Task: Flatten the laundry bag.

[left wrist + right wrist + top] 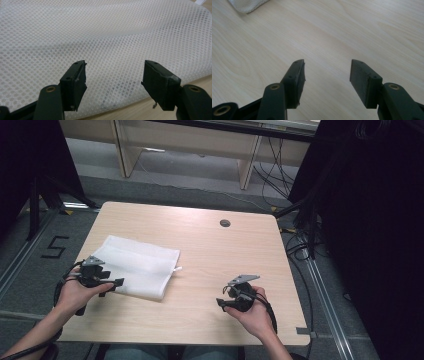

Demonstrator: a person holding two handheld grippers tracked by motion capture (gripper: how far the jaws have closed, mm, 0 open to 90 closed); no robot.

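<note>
Both tools, left (119, 282) and right (220, 302), gape empty; floor mark (55, 247) reads "5".

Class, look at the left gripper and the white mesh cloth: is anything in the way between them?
Nothing visible. The left gripper hangs open right over the near edge of the white mesh cloth, with no object between its jaws and the fabric.

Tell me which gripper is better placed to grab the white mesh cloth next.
Left, probably. The left gripper is open at the near edge of the white mesh cloth, which lies just past its jaws. The right gripper, also open, is over bare table.
</note>
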